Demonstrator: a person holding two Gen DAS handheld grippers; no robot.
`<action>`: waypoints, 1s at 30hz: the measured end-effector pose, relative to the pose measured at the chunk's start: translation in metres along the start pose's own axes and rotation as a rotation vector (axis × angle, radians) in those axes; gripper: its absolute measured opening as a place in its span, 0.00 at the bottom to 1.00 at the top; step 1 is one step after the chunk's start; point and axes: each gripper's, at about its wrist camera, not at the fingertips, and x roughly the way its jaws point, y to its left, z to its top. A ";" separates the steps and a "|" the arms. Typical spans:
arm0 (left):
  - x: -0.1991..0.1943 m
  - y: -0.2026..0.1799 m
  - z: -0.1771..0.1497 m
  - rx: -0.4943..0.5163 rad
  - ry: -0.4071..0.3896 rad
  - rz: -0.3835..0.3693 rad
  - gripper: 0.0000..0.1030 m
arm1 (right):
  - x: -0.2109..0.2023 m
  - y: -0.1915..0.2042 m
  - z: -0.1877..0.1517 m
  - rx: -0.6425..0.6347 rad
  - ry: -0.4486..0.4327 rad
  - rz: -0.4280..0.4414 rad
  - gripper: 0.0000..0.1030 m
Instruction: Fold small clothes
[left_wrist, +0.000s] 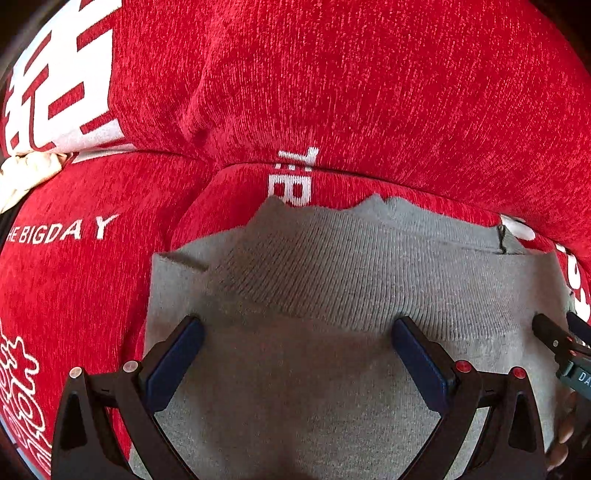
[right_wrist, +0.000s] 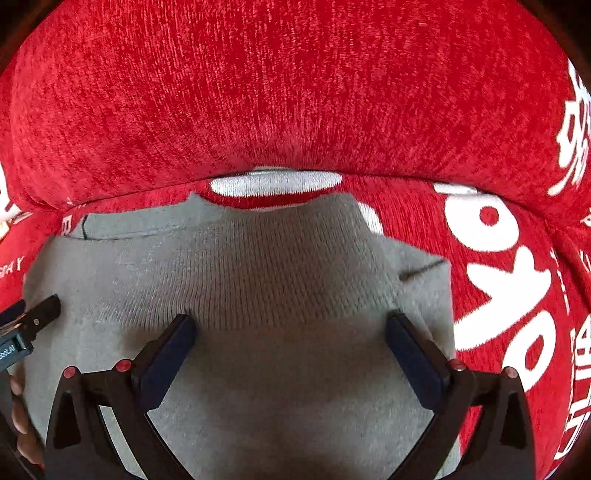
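Here, grey knit garment (left_wrist: 332, 280) on red cushion (left_wrist: 332, 74), left gripper (left_wrist: 297, 328) and right gripper (right_wrist: 290, 323) fingers spread wide, apparently empty

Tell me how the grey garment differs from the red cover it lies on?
The grey garment is plain; the red cover carries white lettering. The garment is a ribbed knit with a collar band; the cover looks plush and fuzzy. The garment is small, and the cover extends beyond it on all sides. Both are soft fabric.

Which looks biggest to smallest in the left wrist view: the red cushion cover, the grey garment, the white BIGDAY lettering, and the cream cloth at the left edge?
1. Red cushion cover
2. Grey garment
3 and 4. BIGDAY lettering and cream cloth: they look alike in size, and the fisheye edge distorts both, so no ranking.
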 end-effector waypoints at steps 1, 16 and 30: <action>0.000 0.001 0.000 -0.001 -0.004 -0.002 0.99 | -0.001 0.001 0.000 -0.002 0.002 -0.004 1.00; -0.065 -0.003 -0.071 0.086 -0.105 -0.004 0.99 | -0.072 0.056 -0.079 -0.134 -0.107 0.036 1.00; -0.092 0.093 -0.119 -0.160 -0.084 -0.055 0.99 | -0.100 -0.059 -0.134 0.094 -0.113 0.031 1.00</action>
